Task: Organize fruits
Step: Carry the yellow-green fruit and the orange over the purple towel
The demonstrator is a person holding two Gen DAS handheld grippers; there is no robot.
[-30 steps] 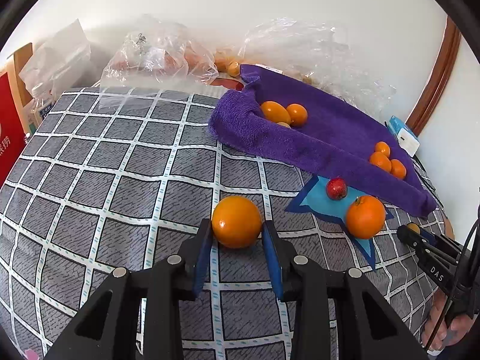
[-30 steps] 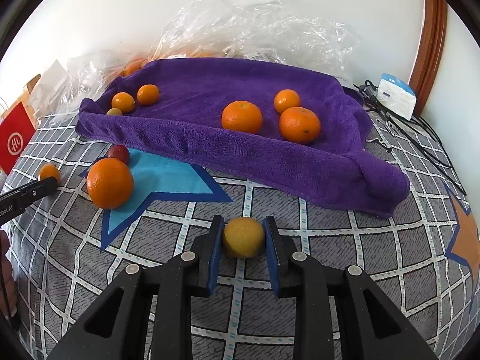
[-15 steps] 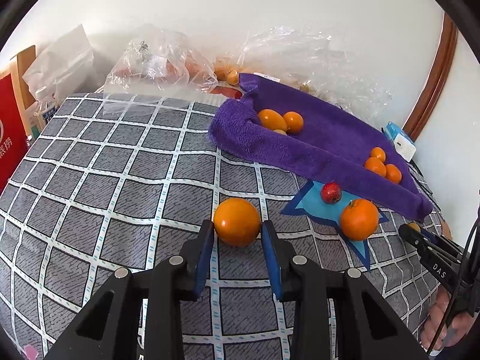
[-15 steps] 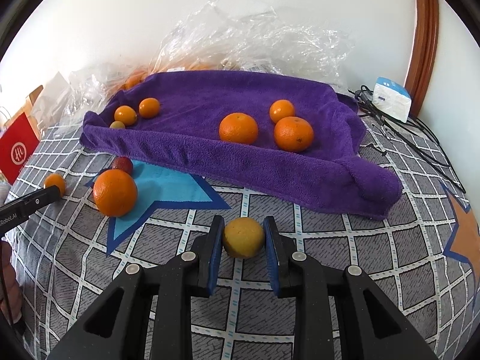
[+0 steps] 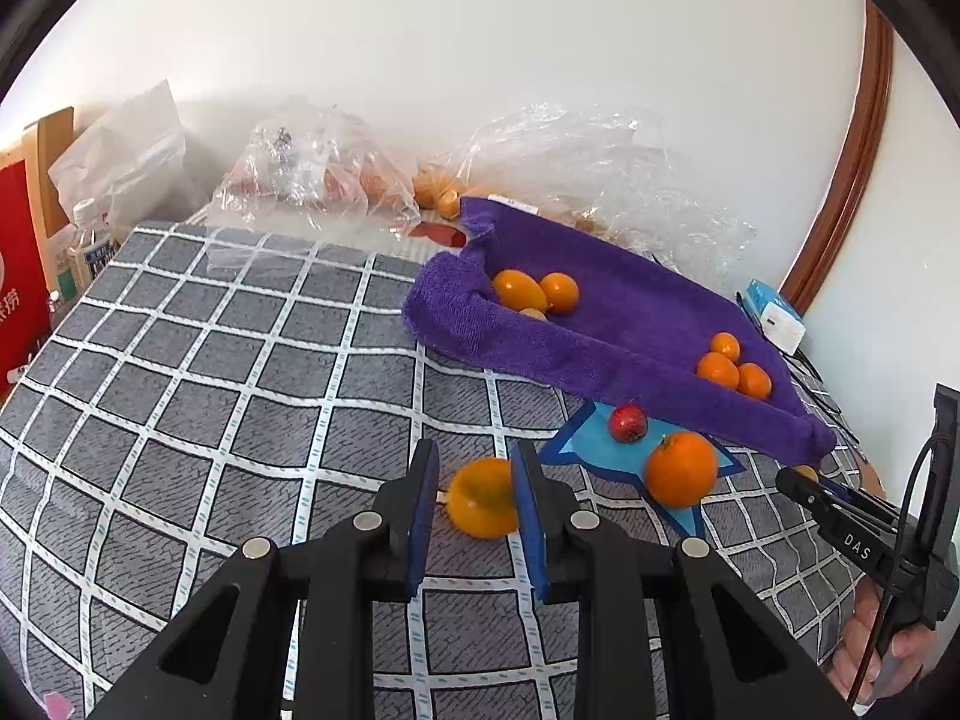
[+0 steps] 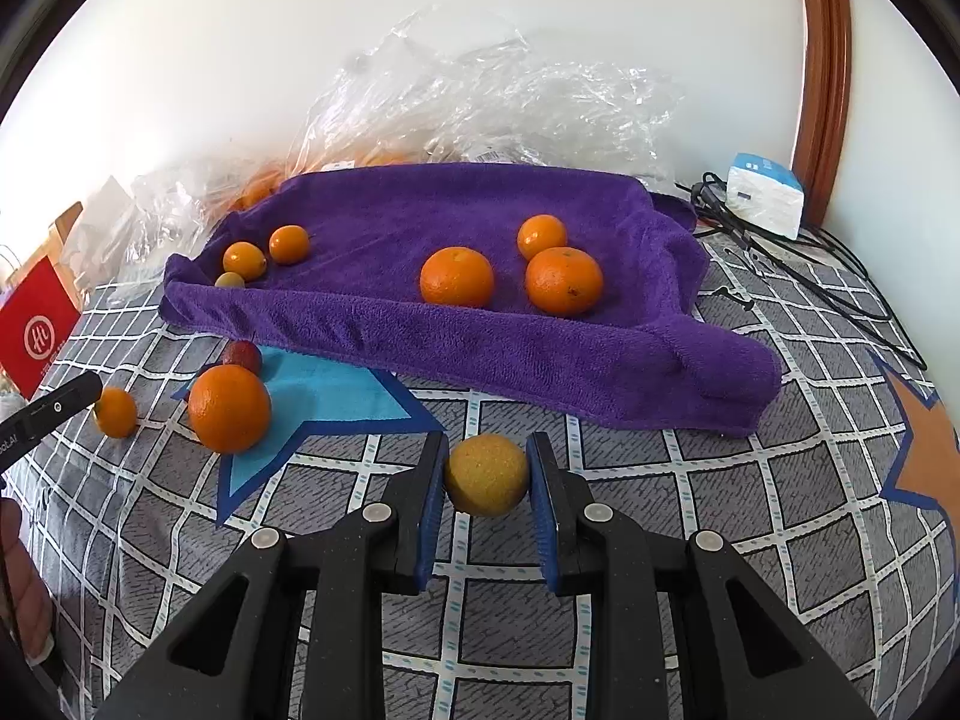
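Note:
My left gripper [image 5: 474, 480] has a small orange [image 5: 480, 501] between its blue pads and its jaws are closing. The orange is blurred and rests against the right pad, with a thin gap at the left pad. My right gripper [image 6: 486, 480] is shut on a yellowish round fruit [image 6: 486, 471] just above the checked cloth [image 6: 690, 510]. Behind lies a purple towel [image 6: 420, 330] with three oranges [image 6: 456, 276] at its right and small ones [image 6: 244, 258] in its left corner. A big orange [image 6: 229, 408] and a red fruit [image 6: 243, 355] sit on a blue star.
Crumpled clear plastic bags [image 6: 480, 108] line the wall behind the towel. A white and blue box with black cables [image 6: 765, 201] lies at the far right. A red carton [image 6: 36, 330] and a bottle [image 5: 90, 246] stand at the left edge. A hand [image 5: 888, 648] holds the right gripper.
The left jaws have narrowed and slid forward, so the small orange now lies between the pads instead of at their tips. The right gripper keeps its hold on the yellowish fruit.

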